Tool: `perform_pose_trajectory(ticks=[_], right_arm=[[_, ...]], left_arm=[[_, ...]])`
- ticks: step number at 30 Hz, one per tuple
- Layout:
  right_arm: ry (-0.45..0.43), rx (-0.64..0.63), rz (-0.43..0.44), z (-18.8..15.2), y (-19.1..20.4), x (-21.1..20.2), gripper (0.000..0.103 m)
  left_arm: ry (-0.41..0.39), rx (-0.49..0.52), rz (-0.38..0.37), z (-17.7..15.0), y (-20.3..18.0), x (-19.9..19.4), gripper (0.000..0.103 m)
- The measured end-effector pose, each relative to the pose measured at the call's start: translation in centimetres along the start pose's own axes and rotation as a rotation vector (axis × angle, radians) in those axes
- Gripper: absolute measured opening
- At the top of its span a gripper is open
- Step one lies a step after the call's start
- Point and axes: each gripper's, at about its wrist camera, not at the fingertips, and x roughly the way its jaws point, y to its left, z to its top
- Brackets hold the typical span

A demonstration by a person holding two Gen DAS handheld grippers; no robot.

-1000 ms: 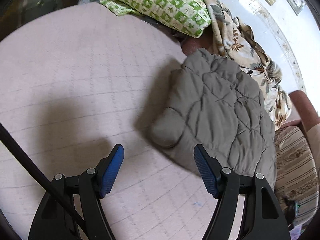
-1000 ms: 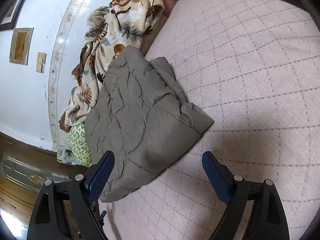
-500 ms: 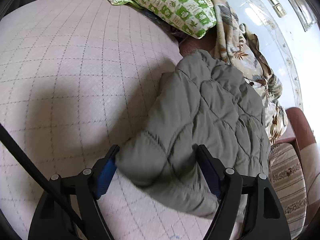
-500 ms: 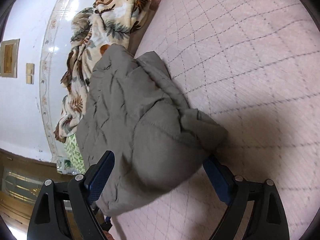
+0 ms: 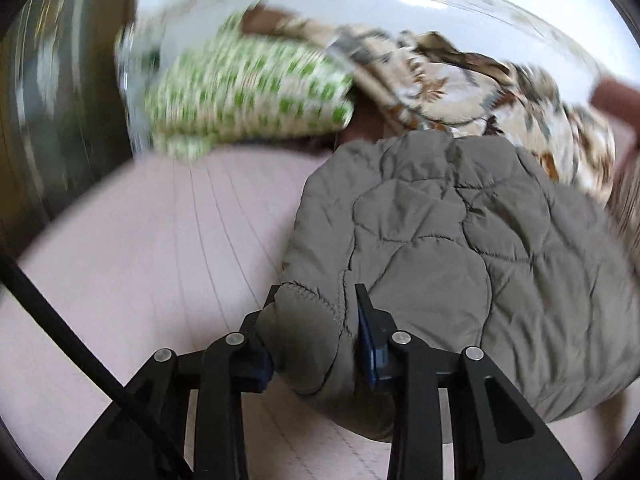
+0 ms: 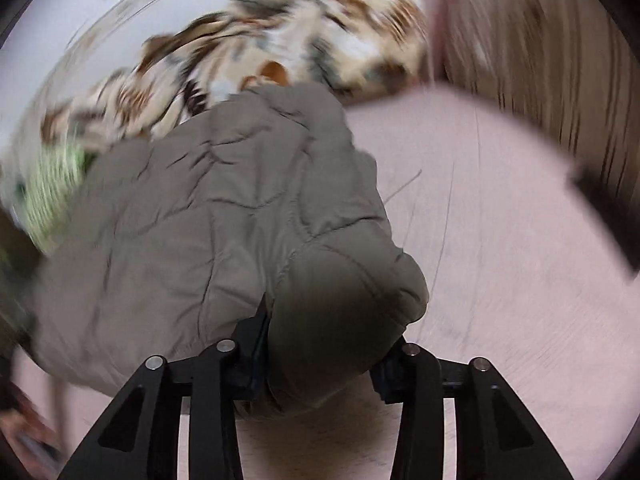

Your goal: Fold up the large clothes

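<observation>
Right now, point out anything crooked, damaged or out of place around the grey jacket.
Nothing is damaged or spilled. The quilted grey jacket is bunched between the closing jaws of both grippers. Behind it, a floral blanket lies crumpled beside the green patterned pillow.

Right gripper (image 6: 324, 320) at bottom centre, black arms, blue pads; jaws closing with a bunched fold of the grey-brown quilted jacket (image 6: 224, 216) between them, fabric bulging up over the pads and hiding most of both. Rest of the jacket spreads up and left from the grip, lying on the pink quilted bed cover (image 6: 500, 240). Cover's stitch lines smeared by motion blur. Past the jacket's far end, along the far edge of the bed, a crumpled leaf-print blanket (image 6: 280, 40) in cream and brown. Green-and-white patterned pillow (image 6: 52, 184) at the left edge, partly behind the jacket. White wall (image 6: 60, 52) upper left. Striped beige cushion (image 6: 520, 40) upper right, blurred.
</observation>
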Motion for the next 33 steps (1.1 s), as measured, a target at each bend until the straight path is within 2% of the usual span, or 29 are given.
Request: perform_pose_trajectory(ticks=[4,7,14,22,29,33], right_arm=[[-0.076,-0.168,-0.118,-0.2,2.3,-1.1,0.041],[-0.11,-0.215,-0.145,-0.2,2.8,-1.8,0.041],[-0.168,-0.269,-0.143,0.0,4.1,-4.2,0.04],[-0.216,-0.267,-0.093,-1.1,3.6,-8.7,0.04],[-0.24,-0.261,-0.064,-4.4,2.8,-12.6,0.04],[-0.223,-0.264,-0.063,-6.6,1.9,-13.7,0.04]], left_arm=[[-0.059,0.068,0.021,0.4,-0.7,-1.2,0.032],[-0.068,0.074,0.02,0.7,-0.6,-1.5,0.032],[-0.093,0.068,-0.001,1.2,0.0,-3.9,0.032],[-0.105,0.069,-0.024,0.2,1.4,-8.1,0.032],[-0.105,0.057,-0.031,-3.0,2.9,-12.4,0.032],[-0.095,0.073,-0.027,-5.2,3.2,-14.1,0.033]])
